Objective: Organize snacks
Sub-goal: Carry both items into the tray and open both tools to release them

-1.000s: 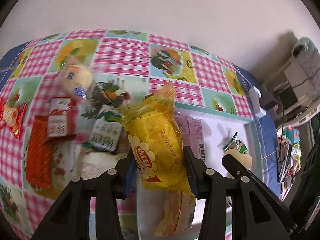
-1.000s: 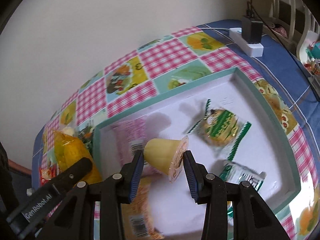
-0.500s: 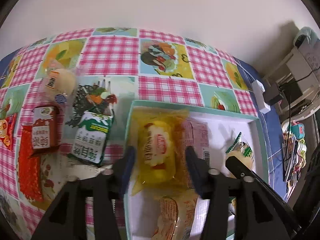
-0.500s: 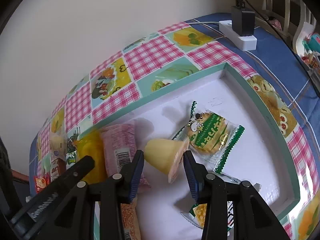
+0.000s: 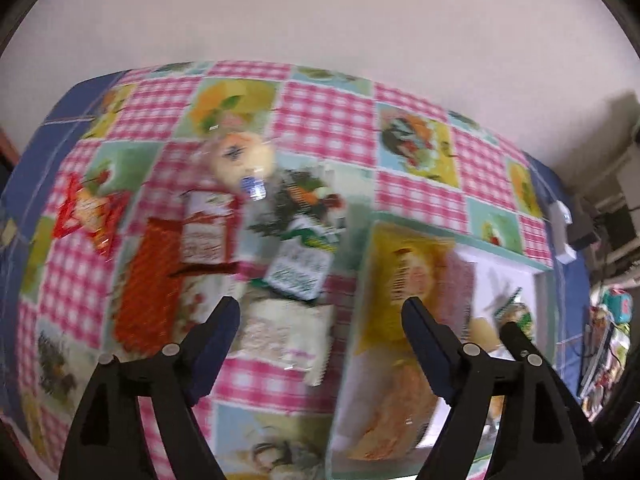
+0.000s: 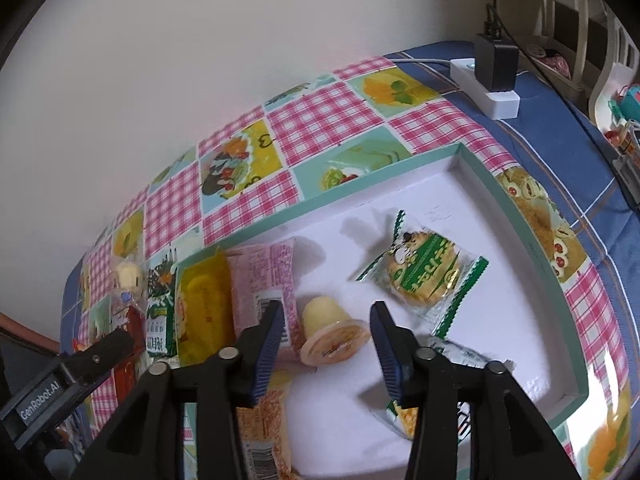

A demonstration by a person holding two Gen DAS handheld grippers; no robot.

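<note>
Right wrist view shows the right gripper (image 6: 326, 336) tipped down over the tray (image 6: 536, 236), its jaws opening around the jelly cup (image 6: 332, 334), which lies on its side on the tray floor with gaps on both sides. To do it well, lift straight up so no finger bumps it. Left gripper (image 5: 320, 326) also points down, jaws opening wide and empty above the pale snack bag (image 5: 286, 340) on the tablecloth (image 5: 328, 120).

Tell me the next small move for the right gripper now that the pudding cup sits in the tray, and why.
Probably lift the right gripper straight up. Its jaws are opening, and the small yellow pudding cup lies on its side on the white floor of the teal-rimmed tray, between the pads but touching neither. Sideways motion could knock it.
</note>
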